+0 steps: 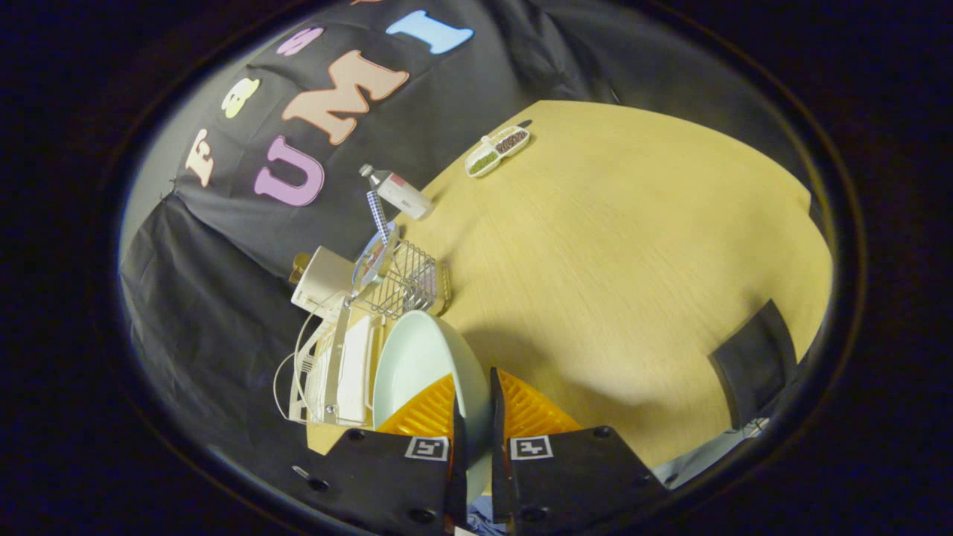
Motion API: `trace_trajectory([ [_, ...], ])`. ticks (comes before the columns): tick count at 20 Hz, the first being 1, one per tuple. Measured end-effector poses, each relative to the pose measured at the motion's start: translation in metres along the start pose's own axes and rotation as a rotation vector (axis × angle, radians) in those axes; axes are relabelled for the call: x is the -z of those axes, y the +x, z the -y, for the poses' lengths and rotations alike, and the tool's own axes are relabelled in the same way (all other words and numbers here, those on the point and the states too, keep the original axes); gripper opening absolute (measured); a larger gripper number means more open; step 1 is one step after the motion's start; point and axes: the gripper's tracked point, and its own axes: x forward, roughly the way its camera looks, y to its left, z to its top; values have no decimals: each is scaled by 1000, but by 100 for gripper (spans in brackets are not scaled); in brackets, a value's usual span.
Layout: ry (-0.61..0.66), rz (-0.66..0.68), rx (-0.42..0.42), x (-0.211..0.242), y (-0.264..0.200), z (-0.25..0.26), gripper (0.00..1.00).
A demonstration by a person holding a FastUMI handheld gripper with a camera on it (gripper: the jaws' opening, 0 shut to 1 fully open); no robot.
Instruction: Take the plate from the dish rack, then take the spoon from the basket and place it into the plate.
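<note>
So the gripper (476,406) has its two fingers nearly closed, pinching the rim of the pale round ceramic plate (417,365), which sits edge-on just beside the white wire dish rack (331,372). Beyond that there's a metal wire basket (406,283) holding a checker-handled spoon (381,223), all on the light wooden table (618,260).

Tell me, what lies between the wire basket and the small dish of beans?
In the gripper view, only bare table between basket and dish; a bottle lies beside that stretch.
</note>
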Motion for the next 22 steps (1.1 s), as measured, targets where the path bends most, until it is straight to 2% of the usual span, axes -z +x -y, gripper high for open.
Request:
trace_trajectory([
  [3, 9, -3, 10, 3, 17, 8, 16],
  [17, -6, -15, -9, 10, 34, 5, 19],
  [22, -84, 5, 1, 8, 30, -4, 50],
])
